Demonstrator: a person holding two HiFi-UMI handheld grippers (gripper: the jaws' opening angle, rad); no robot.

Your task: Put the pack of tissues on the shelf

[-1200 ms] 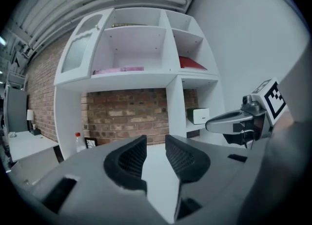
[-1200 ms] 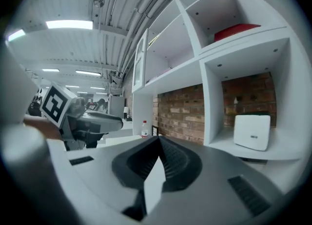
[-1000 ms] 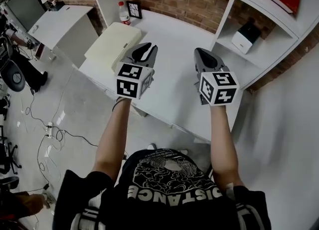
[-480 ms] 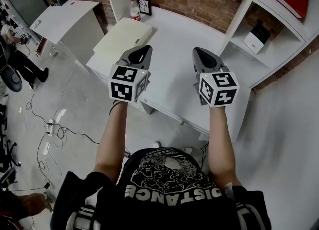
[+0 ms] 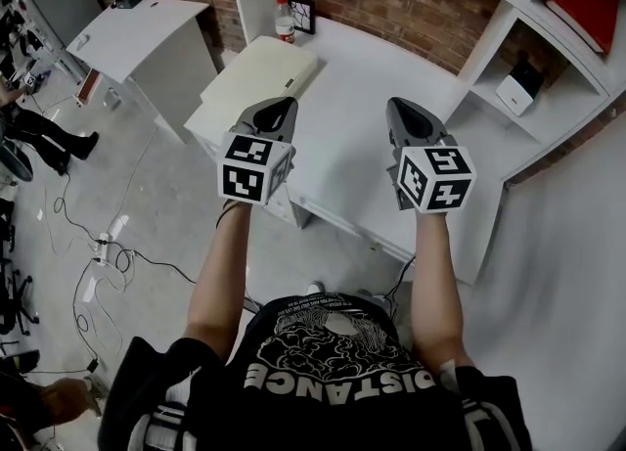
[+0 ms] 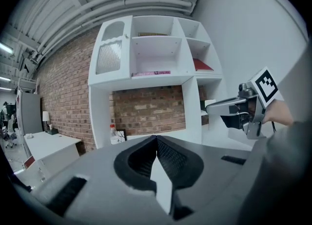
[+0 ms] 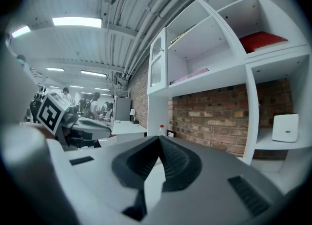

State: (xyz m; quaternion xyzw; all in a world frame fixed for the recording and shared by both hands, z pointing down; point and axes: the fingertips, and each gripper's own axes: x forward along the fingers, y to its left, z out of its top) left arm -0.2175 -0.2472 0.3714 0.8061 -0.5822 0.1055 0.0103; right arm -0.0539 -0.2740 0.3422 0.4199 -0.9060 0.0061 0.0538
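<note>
Both tongs are held level above the near part of the tabletop (image 5: 364,82). Left tongs (image 5: 287,105): jaws pressed together at the tips, nothing between them. Right tongs (image 5: 396,107): the same, closed and empty, just beside the left at the same height. The pack of tissues (image 5: 262,69), a pale cream block, lies flat on the tabletop ahead of the left tongs and slightly to their left, near the left edge. It is apart from both tongs, and the left is clearly the nearer. Its long axis runs from near-left to far-right, so the far short end points toward the bottle (image 5: 285,19) at the brick wall and the near short end toward the table's left corner. I cannot tell a top or opening end from here. Neither gripper view shows the pack. The shelf (image 5: 486,43) stands far right, well apart from the pack, with a white box (image 5: 518,84) in one compartment. Judgement: the left tongs must open, then reach forward and down across the short axis.
</note>
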